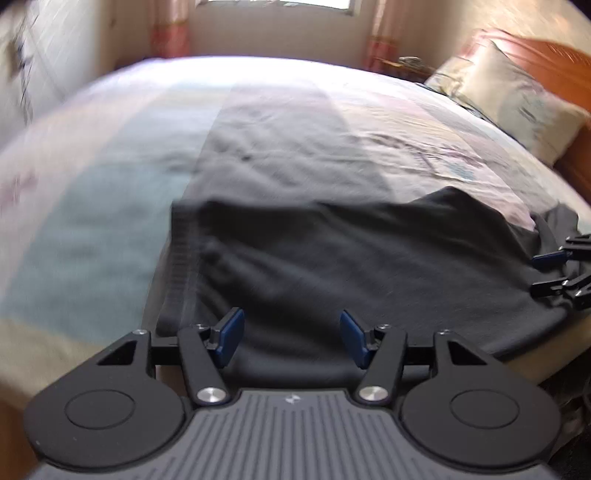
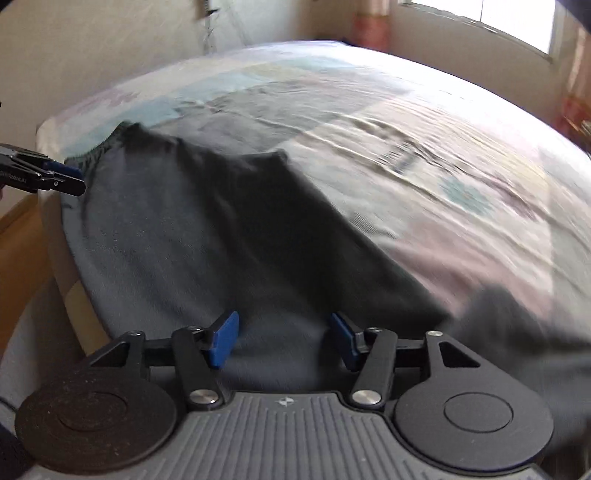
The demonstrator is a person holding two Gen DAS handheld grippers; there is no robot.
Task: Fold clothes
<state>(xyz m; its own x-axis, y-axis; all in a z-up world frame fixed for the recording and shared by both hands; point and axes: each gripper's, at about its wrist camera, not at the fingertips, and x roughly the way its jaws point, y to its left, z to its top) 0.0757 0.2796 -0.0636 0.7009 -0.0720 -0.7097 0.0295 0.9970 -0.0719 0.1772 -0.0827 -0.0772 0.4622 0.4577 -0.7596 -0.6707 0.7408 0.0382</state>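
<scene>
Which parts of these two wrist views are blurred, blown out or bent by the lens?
Left wrist view: the left gripper is sharp, the patterned pastel bedsheet smears at left, the bright window glares white, and the bed edge bows with fisheye. Right wrist view: the right gripper is crisp, the dark grey cloth garment is soft, and the sheet streaks and washes out towards the right.

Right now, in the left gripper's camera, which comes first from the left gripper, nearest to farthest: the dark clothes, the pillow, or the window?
Starting from the left gripper:
1. Dark clothes, spread on the bed right under its open fingers.
2. Pillow, up at the right by the orange headboard.
3. Window, on the far wall beyond the bed.
</scene>
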